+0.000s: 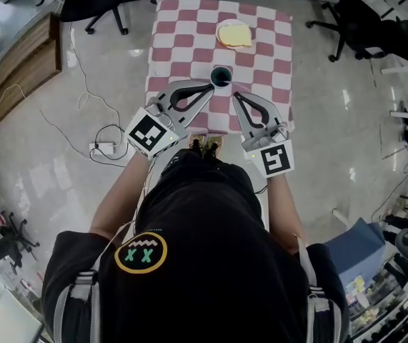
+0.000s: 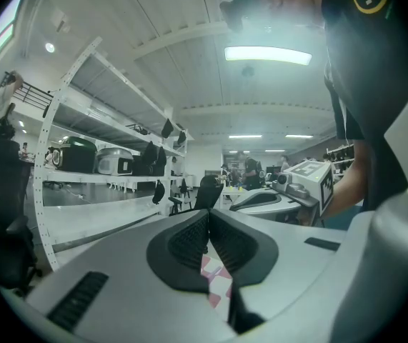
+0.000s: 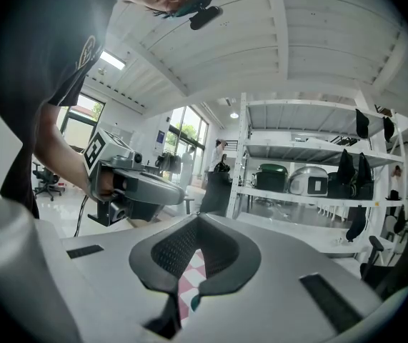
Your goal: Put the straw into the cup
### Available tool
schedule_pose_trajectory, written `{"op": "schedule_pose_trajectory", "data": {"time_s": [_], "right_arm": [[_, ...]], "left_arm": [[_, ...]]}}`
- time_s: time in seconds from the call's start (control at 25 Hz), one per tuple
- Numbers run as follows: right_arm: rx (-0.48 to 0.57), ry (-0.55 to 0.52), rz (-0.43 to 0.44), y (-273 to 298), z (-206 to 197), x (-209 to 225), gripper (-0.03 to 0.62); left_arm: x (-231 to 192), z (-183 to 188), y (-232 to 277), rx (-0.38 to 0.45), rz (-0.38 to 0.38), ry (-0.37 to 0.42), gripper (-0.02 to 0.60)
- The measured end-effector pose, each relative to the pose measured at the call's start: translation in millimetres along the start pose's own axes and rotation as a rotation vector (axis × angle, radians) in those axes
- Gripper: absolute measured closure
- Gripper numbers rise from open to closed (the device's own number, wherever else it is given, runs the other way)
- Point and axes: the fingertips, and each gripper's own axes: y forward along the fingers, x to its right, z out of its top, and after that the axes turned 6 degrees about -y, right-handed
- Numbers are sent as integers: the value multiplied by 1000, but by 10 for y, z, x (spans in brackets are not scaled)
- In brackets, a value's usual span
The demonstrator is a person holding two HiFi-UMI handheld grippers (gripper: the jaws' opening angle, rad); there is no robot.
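The left gripper (image 1: 212,85) is held level over the table's (image 1: 182,20) near edge, angled toward the middle. In the left gripper view its jaws (image 2: 208,214) are seen pressed together at the tips, with nothing pinched; only checked cloth shows through the gap behind the pads. The hand (image 1: 162,117) is wrapped round the handle just off the near edge.

The cup (image 1: 221,76) stands on the table at the middle of the near edge, just beyond the left gripper's tips and near the right gripper's. The straw cannot be made out in any view.

The right gripper (image 1: 235,94) is likewise held level and angled inward from the near right corner. Its jaws (image 3: 198,219) are closed tip to tip on nothing.

A plate (image 1: 221,34) lies near the far edge, toward the right. Bare cloth is left between cup and plate. Open floor (image 1: 39,163) lies on both sides of the table.
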Motion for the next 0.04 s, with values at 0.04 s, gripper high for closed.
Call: {"op": "schedule_pose_trajectory", "data": {"time_s": [0.04], "right_arm": [[-2,-4,1,6,-3,-5,574]], "left_arm": [[-9,-8,-8,0,2,0,561]]}}
